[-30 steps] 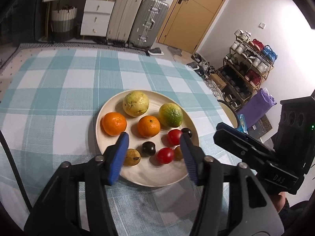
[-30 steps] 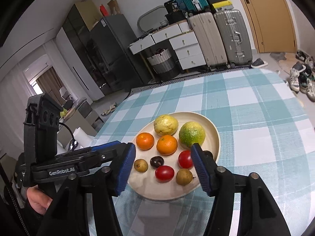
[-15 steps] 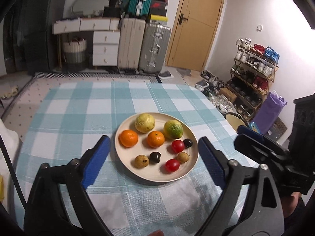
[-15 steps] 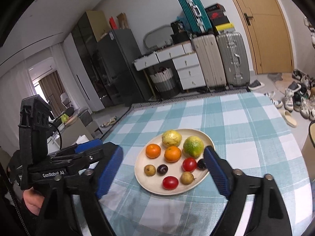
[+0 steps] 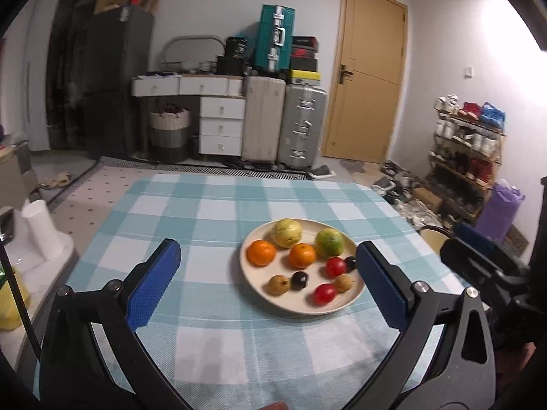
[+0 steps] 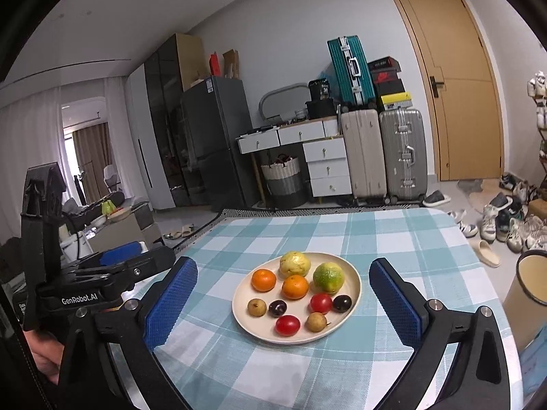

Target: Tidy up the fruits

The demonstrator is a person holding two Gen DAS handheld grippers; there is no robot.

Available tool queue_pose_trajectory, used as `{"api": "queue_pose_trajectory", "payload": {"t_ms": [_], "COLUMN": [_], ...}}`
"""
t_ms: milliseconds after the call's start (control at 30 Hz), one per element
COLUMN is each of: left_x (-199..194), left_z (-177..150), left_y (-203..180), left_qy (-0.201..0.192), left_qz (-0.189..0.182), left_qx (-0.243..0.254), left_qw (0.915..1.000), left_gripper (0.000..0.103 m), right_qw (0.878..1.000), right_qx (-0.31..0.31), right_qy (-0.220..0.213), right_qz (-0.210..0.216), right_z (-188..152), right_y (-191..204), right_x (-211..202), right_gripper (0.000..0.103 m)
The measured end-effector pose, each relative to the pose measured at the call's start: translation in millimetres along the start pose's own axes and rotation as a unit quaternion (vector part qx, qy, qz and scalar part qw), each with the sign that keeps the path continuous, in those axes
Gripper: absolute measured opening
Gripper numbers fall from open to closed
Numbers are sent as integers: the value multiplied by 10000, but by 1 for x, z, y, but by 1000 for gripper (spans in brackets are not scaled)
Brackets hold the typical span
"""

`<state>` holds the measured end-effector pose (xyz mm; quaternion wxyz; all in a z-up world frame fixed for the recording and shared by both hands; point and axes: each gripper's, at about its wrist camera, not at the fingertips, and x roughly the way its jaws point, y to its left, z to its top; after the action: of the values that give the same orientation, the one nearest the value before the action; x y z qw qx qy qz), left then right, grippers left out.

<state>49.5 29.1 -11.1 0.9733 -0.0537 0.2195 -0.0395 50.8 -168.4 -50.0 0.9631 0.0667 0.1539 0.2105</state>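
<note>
Resting toward the right half of the desk (image 5: 191, 201), which is covered by a teal-and-white checked cloth, a round cream plate (image 5: 297, 307) carries all the fruit. At the plate's far rim sit a yellow-green guava (image 5: 287, 232) and, to its right, a green-and-yellow citrus (image 5: 329, 242); just in front of them lie two oranges, one at the left edge (image 5: 261, 253) and one (image 5: 302, 256) nearer the middle. The near half holds the small fruit: two red tomatoes (image 5: 335, 267), two dark plums (image 5: 299, 280) and two small brown pears (image 5: 278, 285), set close together, some touching. The left tongs (image 5: 266, 290) hang above the near edge of the desk with their blue pads far apart and opening; the plate shows in the gap between them, but nothing is gripped and the pads touch no fruit. The right tongs (image 6: 283, 304) are held the same way, jaws opening wide, framing the same plate (image 6: 355, 283) from the near edge with nothing in their hold. In the right wrist view the left tool appears at the left side, with a person's hand (image 6: 42, 358) around its handle. Beyond the far edge of the desk stand white drawers (image 5: 221, 126), upright suitcases (image 5: 302, 126) and a tan wooden door (image 5: 369, 71).
</note>
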Motion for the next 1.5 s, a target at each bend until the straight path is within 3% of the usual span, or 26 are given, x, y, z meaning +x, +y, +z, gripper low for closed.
{"api": "queue_pose_trajectory", "payload": {"t_ms": [300,800,1333,1500], "left_x": [-18,3,9,10], "left_z": [-31,-72,-77,-77], "left_y": [2,13,10,10], "left_qy": [-507,-580,-653,-654], "left_qz": [170,509,447,483], "left_qx": [131,277,440,428], "left_qw": [9985,9966,9959,9958], "left_gripper": [102,102,102,102], "right_qw": [9987,9952,9936,9933], "right_qx": [-334,-592,-734,-779], "right_qy": [-179,-313,92,-136], "right_qz": [-329,-717,-859,-838], "right_z": [-21,-54,-64,-65], "right_y": [4,2,3,5], "right_x": [-11,-17,1,-8], "right_gripper": [103,103,103,103]}}
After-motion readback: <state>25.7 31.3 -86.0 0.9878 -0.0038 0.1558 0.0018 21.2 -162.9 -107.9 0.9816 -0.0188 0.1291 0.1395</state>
